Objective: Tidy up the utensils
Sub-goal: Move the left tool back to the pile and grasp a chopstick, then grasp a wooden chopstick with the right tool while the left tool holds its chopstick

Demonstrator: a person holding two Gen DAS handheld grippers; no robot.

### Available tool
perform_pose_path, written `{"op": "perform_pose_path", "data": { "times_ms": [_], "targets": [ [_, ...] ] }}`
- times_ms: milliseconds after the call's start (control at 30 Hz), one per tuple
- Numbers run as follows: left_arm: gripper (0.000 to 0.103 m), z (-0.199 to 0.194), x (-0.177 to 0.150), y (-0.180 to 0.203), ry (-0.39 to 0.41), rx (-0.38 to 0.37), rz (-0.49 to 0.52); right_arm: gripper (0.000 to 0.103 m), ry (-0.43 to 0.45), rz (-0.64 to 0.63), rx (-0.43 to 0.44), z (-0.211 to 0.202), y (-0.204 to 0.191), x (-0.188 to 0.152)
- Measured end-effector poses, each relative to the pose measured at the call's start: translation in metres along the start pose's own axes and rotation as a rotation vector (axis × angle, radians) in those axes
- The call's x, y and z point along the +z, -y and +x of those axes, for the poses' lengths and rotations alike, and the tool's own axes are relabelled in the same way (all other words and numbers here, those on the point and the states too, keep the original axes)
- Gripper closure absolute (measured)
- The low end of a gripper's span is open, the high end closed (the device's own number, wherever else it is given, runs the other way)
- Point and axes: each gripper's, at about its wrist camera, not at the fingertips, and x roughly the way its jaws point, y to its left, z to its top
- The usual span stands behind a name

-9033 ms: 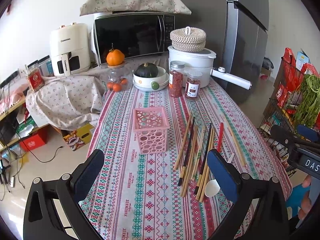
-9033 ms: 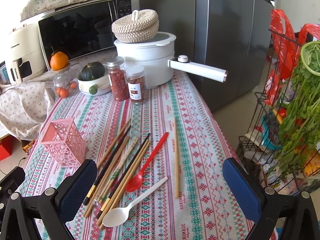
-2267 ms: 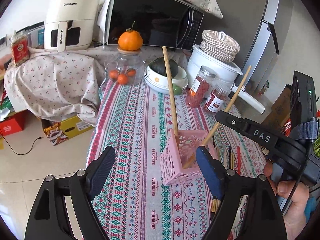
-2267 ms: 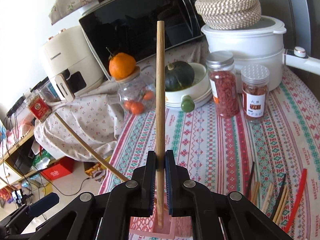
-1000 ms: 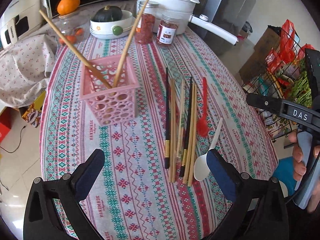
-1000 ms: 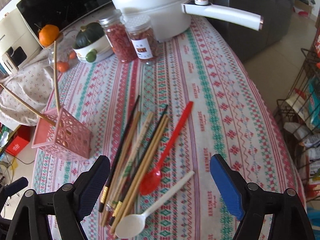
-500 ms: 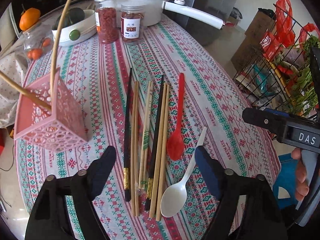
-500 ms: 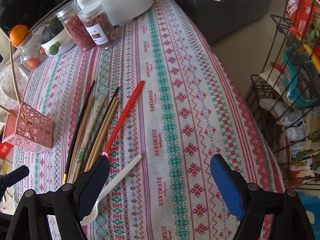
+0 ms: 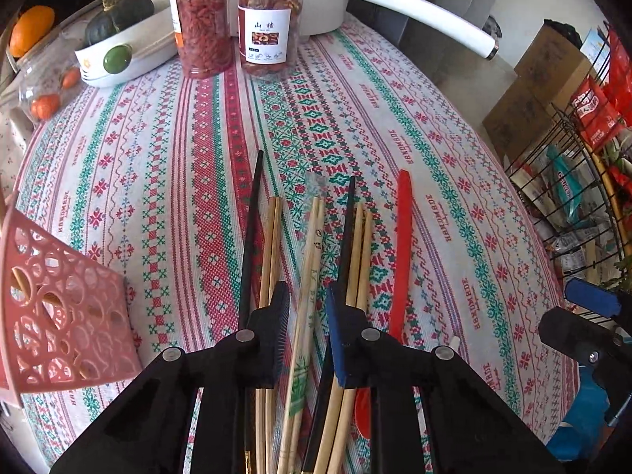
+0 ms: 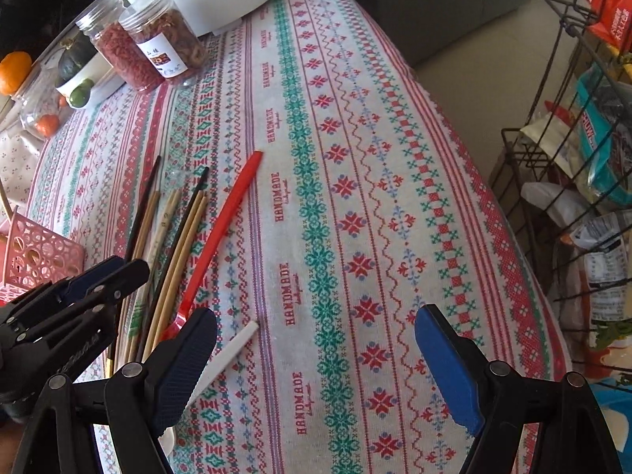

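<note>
Several chopsticks lie side by side on the patterned tablecloth (image 9: 395, 91). My left gripper (image 9: 306, 308) is low over them, its jaws narrowed around a pale printed chopstick pair (image 9: 310, 252), a gap still showing on each side. A black chopstick (image 9: 251, 229) and bamboo ones (image 9: 361, 245) lie under the fingers. A red spoon (image 9: 403, 245) lies to the right, a white spoon (image 10: 225, 355) nearer. The pink holder basket (image 9: 59, 316) at left holds two chopsticks. My right gripper (image 10: 316, 363) is wide open and empty over bare cloth, right of the spoons.
Two spice jars (image 9: 237, 27), a white pot with a long handle (image 9: 418, 12), a bowl with a green squash (image 9: 118, 27) and a jar of oranges stand at the back. A wire rack of groceries (image 10: 584, 138) stands beyond the table's right edge.
My left gripper has dropped onto the chopstick row and narrowed its jaws around the pale pair. My right gripper has moved forward and lower, still open.
</note>
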Motion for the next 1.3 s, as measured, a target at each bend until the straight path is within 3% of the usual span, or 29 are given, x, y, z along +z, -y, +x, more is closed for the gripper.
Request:
{"op": "perform_pose_path", "data": {
  "times_ms": [267, 300, 400, 700, 967, 1133, 1233, 1300],
  "targets": [
    [0.085, 0.013, 0.010, 0.005, -0.017, 0.030, 0.025, 0.017, -0.010, -0.008, 0.003, 0.006, 0.000, 0.007],
    [0.091, 0.014, 0.010, 0.004, -0.017, 0.032, 0.023, 0.017, -0.011, -0.007, 0.002, 0.007, 0.001, 0.007],
    [0.092, 0.009, 0.007, 0.002, -0.005, 0.025, 0.017, 0.017, -0.017, -0.002, -0.001, 0.008, 0.002, 0.007],
    [0.093, -0.056, -0.014, -0.005, 0.106, -0.008, 0.069, 0.017, -0.025, 0.012, -0.003, 0.013, 0.000, 0.008],
    [0.094, -0.111, -0.047, -0.026, 0.181, -0.053, 0.080, 0.018, -0.041, 0.046, 0.085, 0.029, -0.028, 0.012],
    [0.095, -0.130, -0.063, -0.040, 0.200, -0.068, 0.079, 0.058, -0.044, 0.045, 0.157, 0.038, -0.052, 0.017],
    [0.095, -0.133, -0.069, -0.050, 0.194, -0.077, 0.067, 0.075, -0.074, 0.058, 0.180, 0.053, -0.063, 0.019],
    [0.095, -0.132, -0.072, -0.056, 0.186, -0.085, 0.058, 0.078, -0.095, 0.071, 0.182, 0.062, -0.069, 0.020]
  ]
}}
